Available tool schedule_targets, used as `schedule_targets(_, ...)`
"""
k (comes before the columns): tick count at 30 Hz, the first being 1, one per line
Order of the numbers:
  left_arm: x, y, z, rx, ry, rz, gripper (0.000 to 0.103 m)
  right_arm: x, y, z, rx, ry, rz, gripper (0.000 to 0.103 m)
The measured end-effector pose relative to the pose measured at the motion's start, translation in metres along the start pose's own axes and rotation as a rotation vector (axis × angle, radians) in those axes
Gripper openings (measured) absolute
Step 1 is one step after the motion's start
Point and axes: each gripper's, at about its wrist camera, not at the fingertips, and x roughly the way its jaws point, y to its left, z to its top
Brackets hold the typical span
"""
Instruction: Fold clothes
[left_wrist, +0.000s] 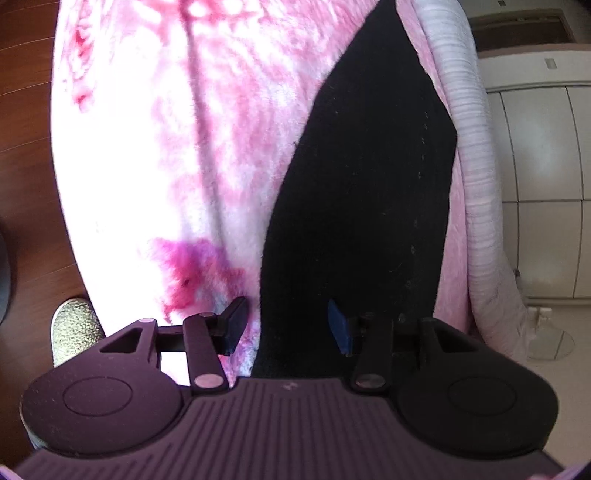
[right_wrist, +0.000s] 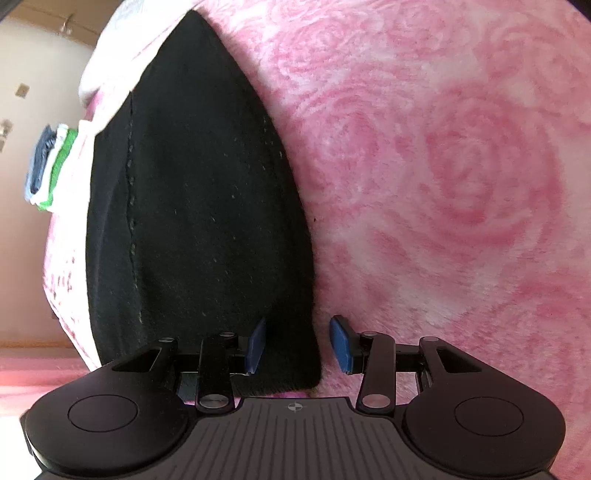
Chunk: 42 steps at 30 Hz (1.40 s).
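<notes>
Black garment (left_wrist: 369, 192) lies flat on a pink rose-print fleece blanket (left_wrist: 192, 147), long and narrow, tapering away from both cameras; stitched seam runs along its length, lint specks on the cloth. Left gripper (left_wrist: 288, 325) sits low over the near end: fingers partly open, gap clear, not clamped on anything. The garment's left edge passes between them, so the left pad (left_wrist: 236, 321) is over blanket and the blue right pad (left_wrist: 340, 328) is over black cloth. Can't tell if the tips touch fabric. The left log figure fell by more than five over the second, though its last step is small, so no closing call from me. Right gripper (right_wrist: 295, 343) same story at the other near corner: fingers partly open, about the same gap, holding nothing. Garment's right edge and squared-off corner lie between the two blue pads, left pad (right_wrist: 256, 345) over black cloth, right pad (right_wrist: 341, 343) over blanket. Contact with the fabric not resolvable. Right view also shows a small stack of folded clothes (right_wrist: 51, 166), blue, white and green, at the far left blanket edge, well apart from the garment. Left view: dark wood floor (left_wrist: 26, 147) on the left, white cabinet doors (left_wrist: 546, 184) on the right, ribbed white edge of bedding (left_wrist: 469, 140) beside the garment.
</notes>
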Motion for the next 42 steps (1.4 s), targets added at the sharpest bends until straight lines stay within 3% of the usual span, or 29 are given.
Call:
schedule_targets(6, 0.005, -0.002, 0.008, 0.033, 0.014, -0.043, 0.043, 0.003, -0.013, 0.007, 0.099, -0.037, 0.105, 0.042)
schedule_targets(11, 0.002, 0.009, 0.002, 0.029, 0.017, -0.12, 0.037, 0.008, -0.013, 0.013, 0.081, -0.026, 0.146, 0.042)
schedule_targets(13, 0.004, 0.012, 0.002, 0.034, 0.004, -0.113, 0.029, 0.007, -0.014, 0.013, 0.056, -0.018, 0.154, 0.042)
schedule_targets(22, 0.018, 0.006, 0.02, 0.042, -0.083, -0.188, 0.03, 0.014, -0.022, 0.017, 0.055, -0.046, 0.221, 0.042)
schedule_targets(27, 0.025, 0.004, 0.01, 0.076, -0.062, -0.208, 0.029, 0.021, -0.02, 0.019, 0.043, -0.072, 0.256, 0.042)
schedule_targets(32, 0.03, 0.005, -0.006, 0.076, -0.021, -0.22, 0.029, 0.017, -0.025, 0.011, 0.009, -0.025, 0.289, 0.042)
schedule_targets(33, 0.032, 0.004, -0.006, 0.076, -0.024, -0.218, 0.028, 0.017, -0.026, 0.011, 0.009, -0.022, 0.295, 0.042)
schedule_targets(35, 0.037, 0.0, 0.0, 0.069, -0.028, -0.199, 0.007, 0.02, -0.026, 0.015, 0.024, -0.017, 0.297, 0.042)
schedule_targets(36, 0.038, -0.001, 0.004, 0.068, -0.026, -0.188, 0.008, 0.021, -0.025, 0.018, 0.03, -0.011, 0.296, 0.036)
schedule_targets(37, 0.039, -0.004, 0.007, 0.076, -0.023, -0.183, 0.008, 0.023, -0.022, 0.022, 0.023, -0.004, 0.28, 0.014)
schedule_targets(42, 0.026, -0.017, 0.005, 0.128, -0.055, -0.17, 0.007, 0.015, -0.003, 0.027, -0.07, 0.016, 0.174, 0.011)
